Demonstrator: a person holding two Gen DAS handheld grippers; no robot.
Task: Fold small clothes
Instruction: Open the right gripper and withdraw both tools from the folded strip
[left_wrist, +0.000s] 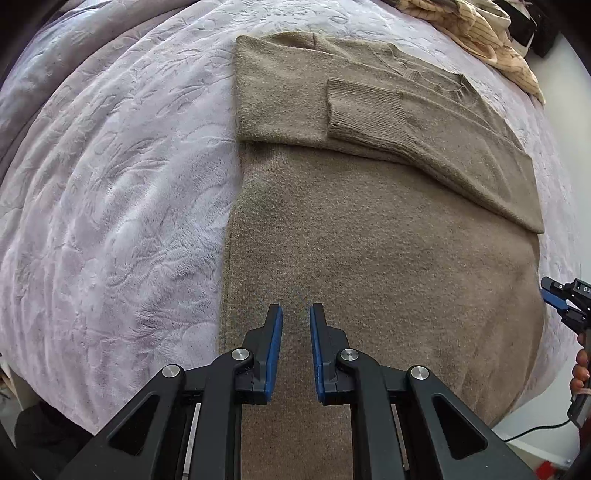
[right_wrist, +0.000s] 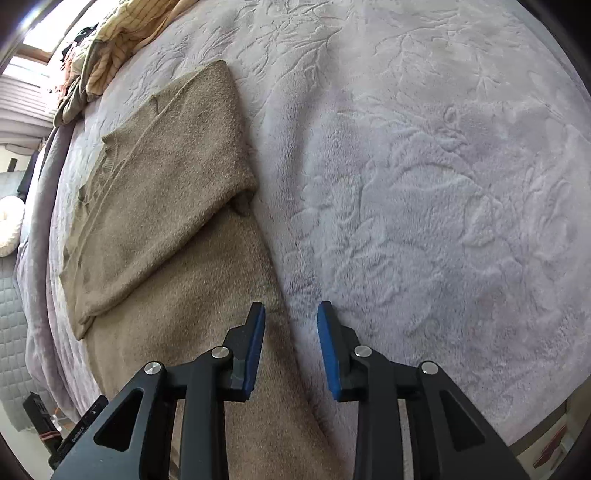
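Sweater (left_wrist: 369, 240) lies lengthwise, collar pointing away, sleeves folded across.

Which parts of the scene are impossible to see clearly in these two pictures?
- Olive-brown knitted sweater: its hem, left wrist view, hidden behind the left claw.
- Second sleeve: folded under, neither view shows it.
- Striped yellow cloth pile: cut off by the frame edge, right wrist view.
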